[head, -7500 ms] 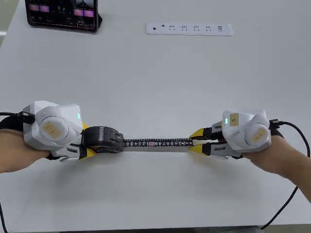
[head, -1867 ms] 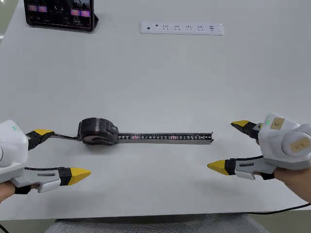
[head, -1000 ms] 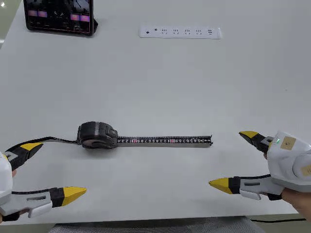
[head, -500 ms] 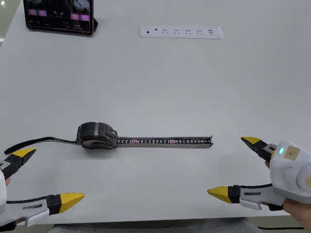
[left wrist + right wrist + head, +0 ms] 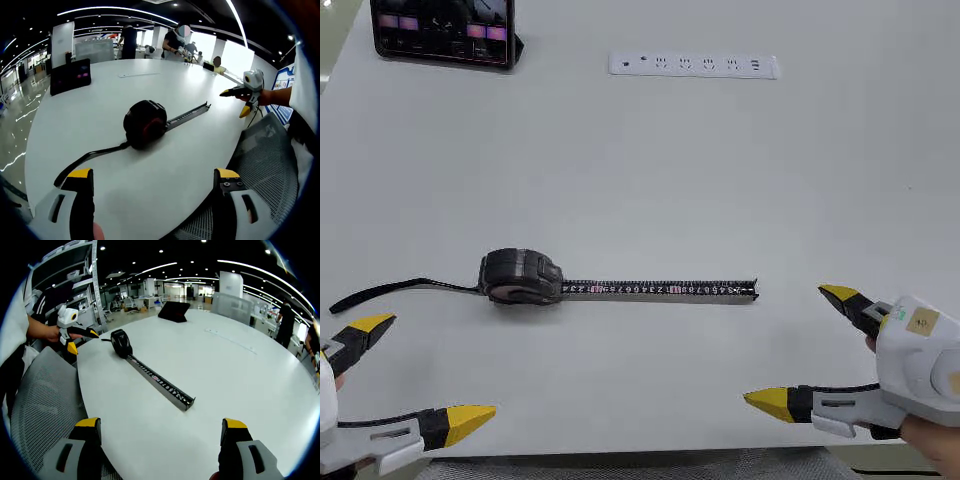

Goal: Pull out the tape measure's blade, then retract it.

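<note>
Tape measure [image 5: 522, 277] on tabletop [image 5: 640, 180], centre-left. Blade [image 5: 660, 290] out to right, lying flat, hook end free. Strap [image 5: 390, 292] trails left from case. Left hand-held gripper [image 5: 425, 368] released, jaws wide, near case, not touching. Right hand-held gripper [image 5: 798, 346] released too, jaws wide, near blade tip, apart from it. Pull-out step looks done; retract not yet done. Next likely: steady case, free lock or feed blade back in, watch for snap-back.

1. Tape measure case [image 5: 521, 277] sits mid-table [image 5: 640, 180], blade [image 5: 660, 290] stretching right, strap [image 5: 400, 290] trailing left.
2. Left gripper [image 5: 430, 367] near-left, right gripper [image 5: 792, 345] near-right, both apart from it.
3. Power strip [image 5: 693, 65] far behind, tablet [image 5: 445, 28] far-left.
</note>
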Available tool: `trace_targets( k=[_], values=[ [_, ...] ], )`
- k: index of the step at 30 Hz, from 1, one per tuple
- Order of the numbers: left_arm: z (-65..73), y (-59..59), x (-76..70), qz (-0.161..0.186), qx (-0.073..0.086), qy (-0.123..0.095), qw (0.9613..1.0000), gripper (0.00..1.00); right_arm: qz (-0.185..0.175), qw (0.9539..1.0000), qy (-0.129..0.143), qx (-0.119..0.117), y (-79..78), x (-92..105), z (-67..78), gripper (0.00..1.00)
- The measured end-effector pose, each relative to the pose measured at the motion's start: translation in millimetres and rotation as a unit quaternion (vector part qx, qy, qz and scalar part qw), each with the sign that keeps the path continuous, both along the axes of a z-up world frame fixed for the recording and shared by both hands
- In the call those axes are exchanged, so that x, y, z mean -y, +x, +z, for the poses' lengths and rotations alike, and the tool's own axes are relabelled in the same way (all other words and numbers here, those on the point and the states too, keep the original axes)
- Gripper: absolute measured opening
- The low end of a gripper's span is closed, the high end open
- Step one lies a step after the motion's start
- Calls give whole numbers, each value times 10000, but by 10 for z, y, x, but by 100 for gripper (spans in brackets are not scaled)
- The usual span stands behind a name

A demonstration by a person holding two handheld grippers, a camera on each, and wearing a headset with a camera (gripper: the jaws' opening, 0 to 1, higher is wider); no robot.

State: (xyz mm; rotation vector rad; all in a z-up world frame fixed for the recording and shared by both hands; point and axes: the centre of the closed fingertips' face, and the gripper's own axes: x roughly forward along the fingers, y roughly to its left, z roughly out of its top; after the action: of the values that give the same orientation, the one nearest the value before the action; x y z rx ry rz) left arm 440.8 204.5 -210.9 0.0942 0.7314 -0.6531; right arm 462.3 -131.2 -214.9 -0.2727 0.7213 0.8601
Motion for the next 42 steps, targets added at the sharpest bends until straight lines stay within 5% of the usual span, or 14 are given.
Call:
trace_targets(
  k=[42],
  values=[
    [43,6,40,-39,38,-45,10000,97,112,9999,-55,9,-37,1,38,99]
  ],
)
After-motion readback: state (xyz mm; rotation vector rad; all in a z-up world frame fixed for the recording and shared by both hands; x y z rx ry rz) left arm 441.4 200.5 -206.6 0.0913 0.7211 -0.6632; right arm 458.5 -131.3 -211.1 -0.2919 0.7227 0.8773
